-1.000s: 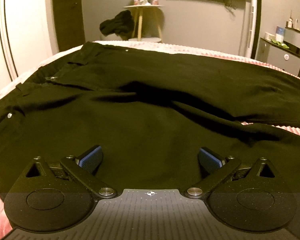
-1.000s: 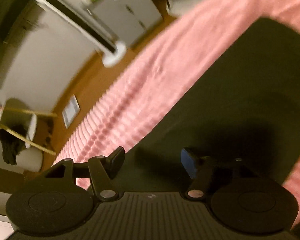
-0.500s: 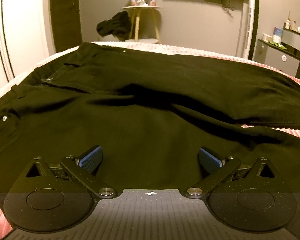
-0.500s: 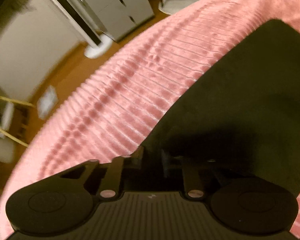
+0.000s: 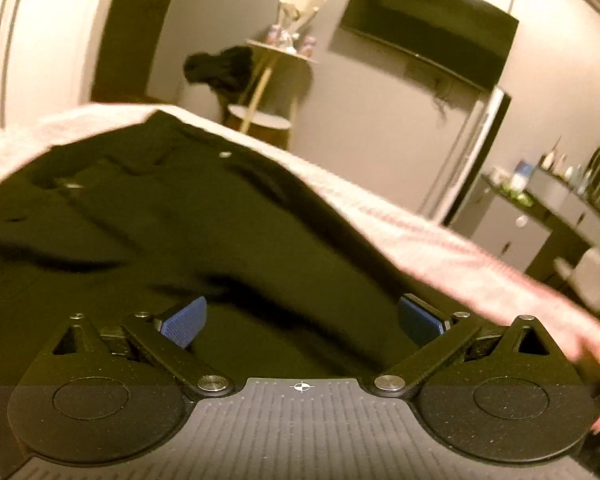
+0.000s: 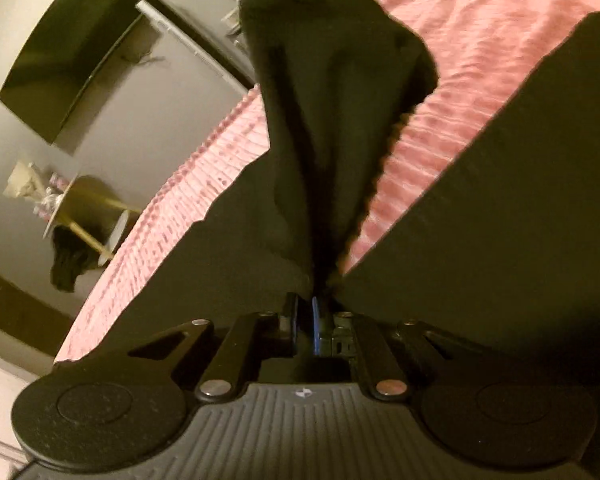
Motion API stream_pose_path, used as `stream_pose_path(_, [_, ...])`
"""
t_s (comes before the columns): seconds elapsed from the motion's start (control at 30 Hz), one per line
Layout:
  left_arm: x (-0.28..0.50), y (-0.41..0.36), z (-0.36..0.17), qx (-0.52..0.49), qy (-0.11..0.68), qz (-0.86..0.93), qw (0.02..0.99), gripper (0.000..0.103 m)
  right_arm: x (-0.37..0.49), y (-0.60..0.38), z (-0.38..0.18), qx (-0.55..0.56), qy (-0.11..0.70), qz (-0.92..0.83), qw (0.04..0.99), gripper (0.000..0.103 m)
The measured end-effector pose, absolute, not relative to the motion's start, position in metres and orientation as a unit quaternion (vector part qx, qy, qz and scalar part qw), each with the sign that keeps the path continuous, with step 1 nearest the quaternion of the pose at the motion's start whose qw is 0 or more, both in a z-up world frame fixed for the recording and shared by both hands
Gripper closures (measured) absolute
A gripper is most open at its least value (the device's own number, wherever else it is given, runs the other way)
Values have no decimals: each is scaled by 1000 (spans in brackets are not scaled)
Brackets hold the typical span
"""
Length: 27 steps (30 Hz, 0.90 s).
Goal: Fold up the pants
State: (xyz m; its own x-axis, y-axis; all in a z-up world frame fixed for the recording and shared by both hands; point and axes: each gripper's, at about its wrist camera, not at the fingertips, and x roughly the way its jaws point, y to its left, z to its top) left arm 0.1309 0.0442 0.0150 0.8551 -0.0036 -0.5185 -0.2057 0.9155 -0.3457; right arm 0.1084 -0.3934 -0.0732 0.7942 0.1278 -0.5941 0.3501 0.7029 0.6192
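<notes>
Black pants (image 5: 180, 232) lie spread on a pink ribbed bedspread (image 5: 440, 248). My left gripper (image 5: 302, 320) hovers over the cloth with its blue pads (image 5: 184, 324) far apart and nothing between them. In the right wrist view, my right gripper (image 6: 306, 312) pinches a bunched end of one pant leg (image 6: 324, 120), which stretches away taut above the bedspread (image 6: 480, 40). Its jaws are opening slightly, with the cloth still between them. The other leg (image 6: 500, 220) lies flat to the right.
A round side table (image 5: 276, 52) with a dark garment (image 5: 220, 68) hanging beside it stands beyond the bed. A wall-mounted screen (image 5: 428, 28) hangs to its right. A grey cabinet (image 5: 512, 232) with small items on top stands at the far right.
My right gripper closed on the pant leg's end and swept sideways, lifting the leg off the bedspread. My left gripper rose and rolled, still open.
</notes>
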Motion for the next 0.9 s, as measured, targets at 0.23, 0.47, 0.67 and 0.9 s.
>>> stream_pose_path(0.23, [245,19,16,-220,333,37,916,0,117,-397,-58,246,247,-111,931,40])
stream_pose_path(0.47, [310,-11,4,-172,384,33,907,24,135,-384,-53,238,218,-87,943,43])
stream_pose_path(0.67, [322,-15,-7,-205,412,23,888,90,148,-390,-60,235,223,-91,942,84])
stream_pose_path(0.9, [243,-11,37,-210,319,2,924,93,124,-421,-42,325,169,-77,927,89])
